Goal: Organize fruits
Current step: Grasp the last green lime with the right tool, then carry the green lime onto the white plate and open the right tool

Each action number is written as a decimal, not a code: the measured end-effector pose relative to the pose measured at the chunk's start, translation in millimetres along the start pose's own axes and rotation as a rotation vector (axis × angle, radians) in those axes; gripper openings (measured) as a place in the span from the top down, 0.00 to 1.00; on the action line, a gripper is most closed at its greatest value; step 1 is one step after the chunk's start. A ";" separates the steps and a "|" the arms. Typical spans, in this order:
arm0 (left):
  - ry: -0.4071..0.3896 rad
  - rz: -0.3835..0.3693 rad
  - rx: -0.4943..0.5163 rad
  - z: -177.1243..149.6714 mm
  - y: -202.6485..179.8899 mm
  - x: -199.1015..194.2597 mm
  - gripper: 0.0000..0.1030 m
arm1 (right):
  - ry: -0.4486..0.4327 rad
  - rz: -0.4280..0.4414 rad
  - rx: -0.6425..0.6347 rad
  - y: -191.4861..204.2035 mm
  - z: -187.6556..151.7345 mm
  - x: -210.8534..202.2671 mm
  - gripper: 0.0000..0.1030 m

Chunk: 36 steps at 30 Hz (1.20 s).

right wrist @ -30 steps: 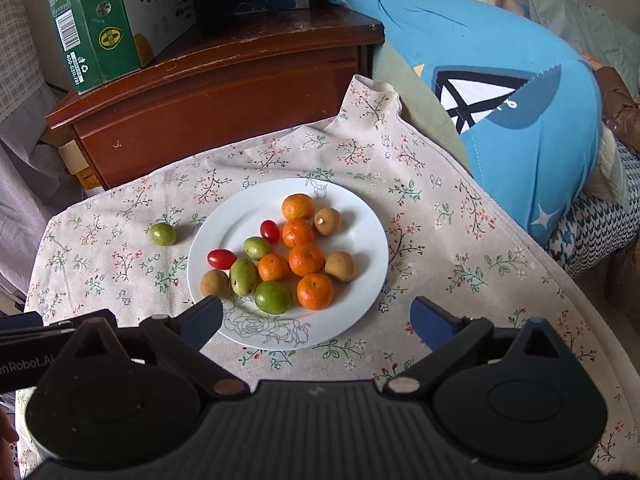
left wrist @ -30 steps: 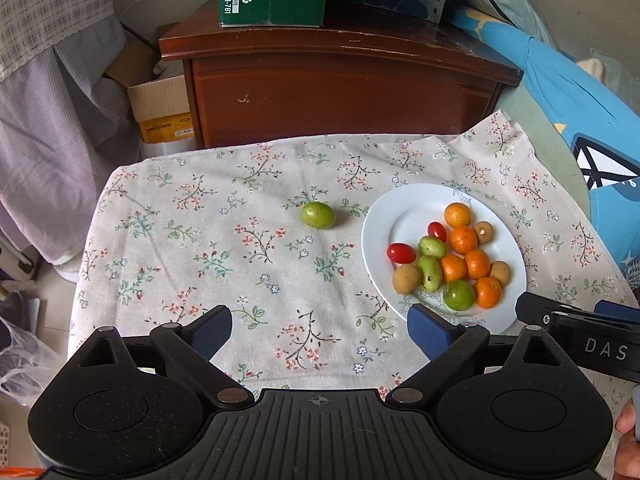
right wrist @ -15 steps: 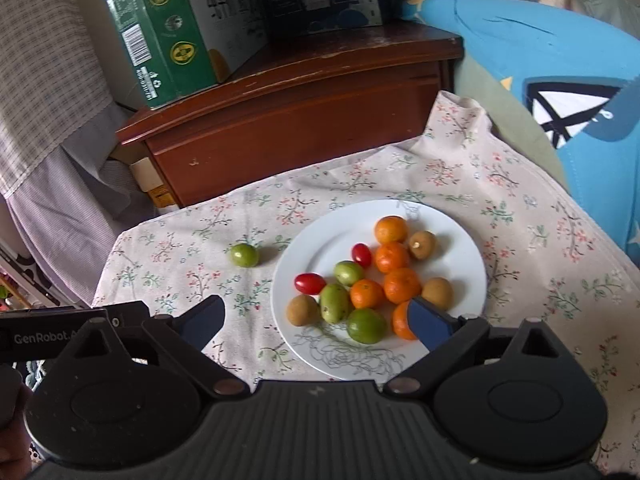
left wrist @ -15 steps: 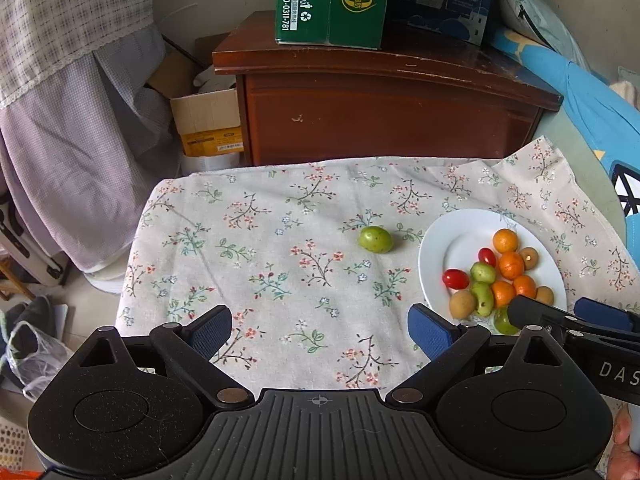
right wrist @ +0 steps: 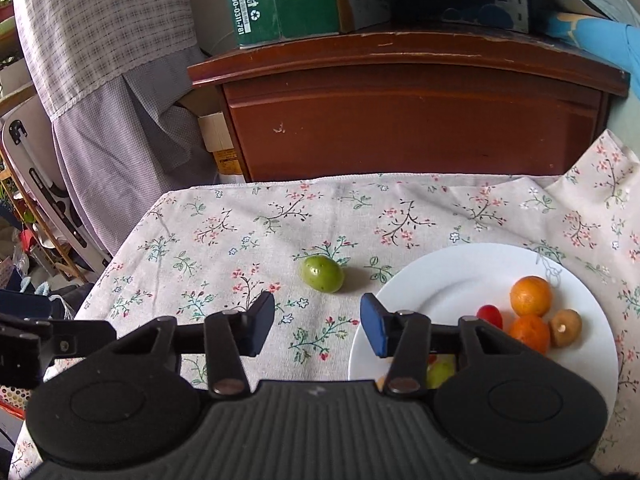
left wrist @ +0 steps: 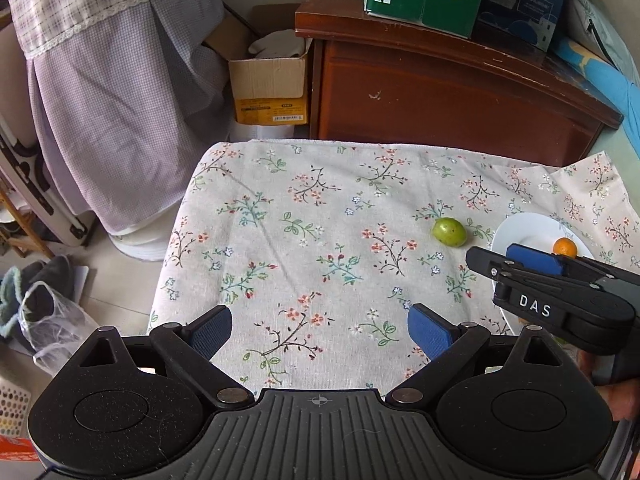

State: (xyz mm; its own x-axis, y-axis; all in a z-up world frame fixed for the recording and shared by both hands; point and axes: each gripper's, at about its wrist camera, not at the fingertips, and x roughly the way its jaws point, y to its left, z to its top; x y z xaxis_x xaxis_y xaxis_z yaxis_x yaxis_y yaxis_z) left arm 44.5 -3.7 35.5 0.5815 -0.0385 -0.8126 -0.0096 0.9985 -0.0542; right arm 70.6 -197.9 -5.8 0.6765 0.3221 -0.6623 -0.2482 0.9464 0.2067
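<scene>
The right gripper (right wrist: pixel 317 322) has just been closing its jaws, which stand apart on nothing. The small green oval fruit (right wrist: pixel 322 273) lies just beyond them on the floral-clothed worktop (right wrist: pixel 224 236). The left gripper (left wrist: pixel 320 331) holds its jaws wide apart.

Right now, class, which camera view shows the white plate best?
The right wrist view: the white plate shows most of its rim and several fruits, with only its near edge hidden behind the right tongs. In the left wrist view, only a sliver of it shows behind the right tongs.
</scene>
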 end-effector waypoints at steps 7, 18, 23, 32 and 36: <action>0.024 0.015 -0.008 -3.5 6.8 10.1 0.07 | 0.003 0.011 -0.008 -5.3 9.9 40.4 0.53; 0.059 0.001 0.005 -6.3 -6.5 23.3 0.07 | 0.001 0.021 -0.014 -3.7 2.7 58.7 0.69; 0.051 -0.062 0.031 -9.2 -20.3 18.6 0.07 | -0.037 0.032 0.003 -13.0 9.7 19.3 0.69; 0.026 -0.097 0.067 -12.9 -33.7 11.7 0.07 | -0.024 -0.074 0.159 -74.9 -6.9 -23.2 0.69; 0.029 -0.099 0.097 -15.4 -43.0 12.0 0.07 | 0.003 -0.127 0.161 -75.2 -15.0 -17.2 0.68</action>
State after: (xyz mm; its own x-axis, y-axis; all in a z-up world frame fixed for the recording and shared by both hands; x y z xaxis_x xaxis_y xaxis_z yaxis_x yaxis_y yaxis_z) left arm 39.4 -47.6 19.1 0.5516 -0.1371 -0.8228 0.1261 0.9888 -0.0802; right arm 67.2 -275.0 -20.7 0.6934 0.2005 -0.6921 -0.0470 0.9711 0.2341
